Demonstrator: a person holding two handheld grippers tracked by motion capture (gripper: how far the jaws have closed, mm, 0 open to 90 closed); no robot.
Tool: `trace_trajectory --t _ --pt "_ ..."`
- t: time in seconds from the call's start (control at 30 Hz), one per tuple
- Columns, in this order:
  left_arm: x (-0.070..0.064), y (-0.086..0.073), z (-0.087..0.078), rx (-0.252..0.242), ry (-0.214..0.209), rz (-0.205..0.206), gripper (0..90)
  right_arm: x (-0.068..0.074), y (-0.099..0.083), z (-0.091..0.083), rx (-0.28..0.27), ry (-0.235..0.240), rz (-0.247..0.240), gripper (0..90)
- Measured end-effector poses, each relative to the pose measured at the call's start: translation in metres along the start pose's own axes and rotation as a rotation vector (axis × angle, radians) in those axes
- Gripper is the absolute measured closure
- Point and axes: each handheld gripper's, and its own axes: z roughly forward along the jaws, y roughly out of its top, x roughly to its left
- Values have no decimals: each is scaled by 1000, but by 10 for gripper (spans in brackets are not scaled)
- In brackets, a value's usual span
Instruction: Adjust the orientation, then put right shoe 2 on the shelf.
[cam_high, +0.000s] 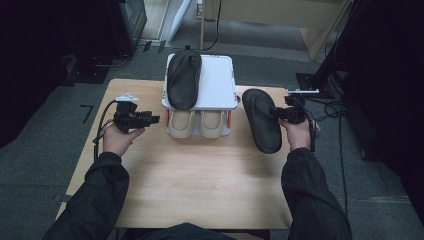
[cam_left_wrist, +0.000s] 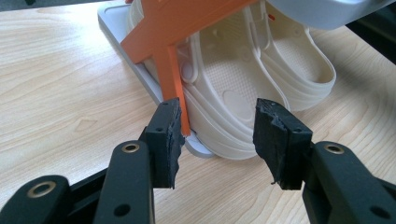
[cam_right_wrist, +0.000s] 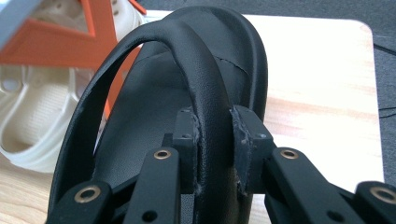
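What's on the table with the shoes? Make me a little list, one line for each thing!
Table: light wooden table
Rack: white two-level shoe rack with orange supports
Top shelf: one black slipper on rack, on the shelf's left part
Bottom shelf: pair of cream clogs, side by side
Right gripper: shut on the strap of the black slipper in gripper, right of the rack
Left gripper: open, holding nothing, pointing at the clogs
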Motion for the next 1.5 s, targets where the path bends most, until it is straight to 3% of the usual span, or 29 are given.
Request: trace_trajectory --t 0.37,1.0,1.2,1.5 --pt "3 -1 -1 7 0 1 518 11 32 -13 -4 -17 -11 727" --pt "5 -1 -3 -8 -16 -10 517 46 102 -25 -49 -33 -36 727" --pt "4 -1 -4 -9 -21 -6 518 57 112 -23 -62 -30 -41 726" --pt "4 -1 -5 -14 -36 -7 518 87 125 2 -50 -8 -62 726"
